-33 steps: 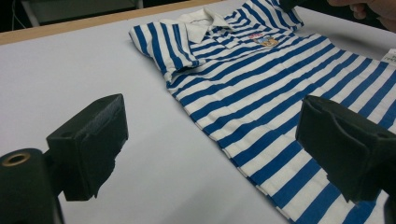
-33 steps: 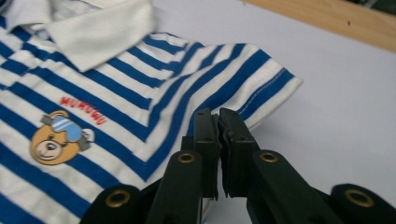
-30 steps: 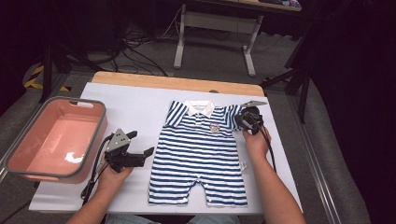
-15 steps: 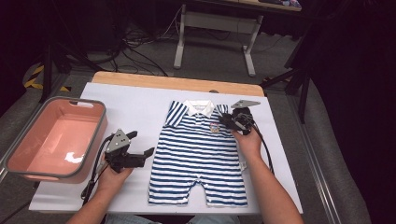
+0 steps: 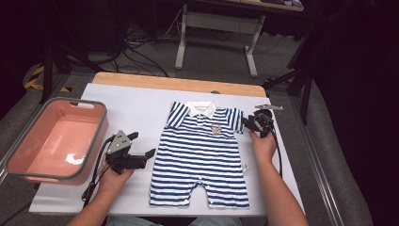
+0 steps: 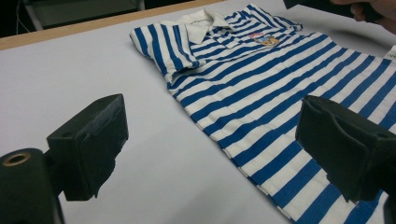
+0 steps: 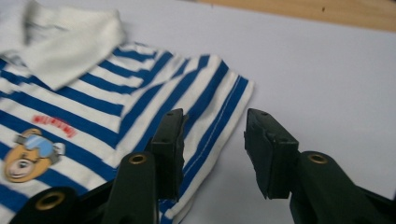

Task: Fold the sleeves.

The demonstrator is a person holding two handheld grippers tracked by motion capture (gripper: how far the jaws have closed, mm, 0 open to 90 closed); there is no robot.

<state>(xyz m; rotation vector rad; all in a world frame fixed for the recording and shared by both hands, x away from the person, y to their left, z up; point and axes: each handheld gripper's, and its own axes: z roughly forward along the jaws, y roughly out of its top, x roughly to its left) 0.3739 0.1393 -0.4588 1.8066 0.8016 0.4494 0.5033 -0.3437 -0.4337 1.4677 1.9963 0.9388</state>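
Two tools: both spread apart, holding nothing
Garment: blue-and-white striped baby romper with white collar and bear badge (image 5: 203,153) lies flat at the middle of the white-covered worktop (image 5: 136,106); collar at the far end, legs near
Left tool (image 5: 141,145): hovers left of the romper, near its waist; jaws wide
Right tool (image 7: 214,140): at the romper's right sleeve (image 7: 219,100); jaws straddle the sleeve hem, not clamped
Bin: pink plastic tub with grey rim (image 5: 51,141), at the worktop's left edge
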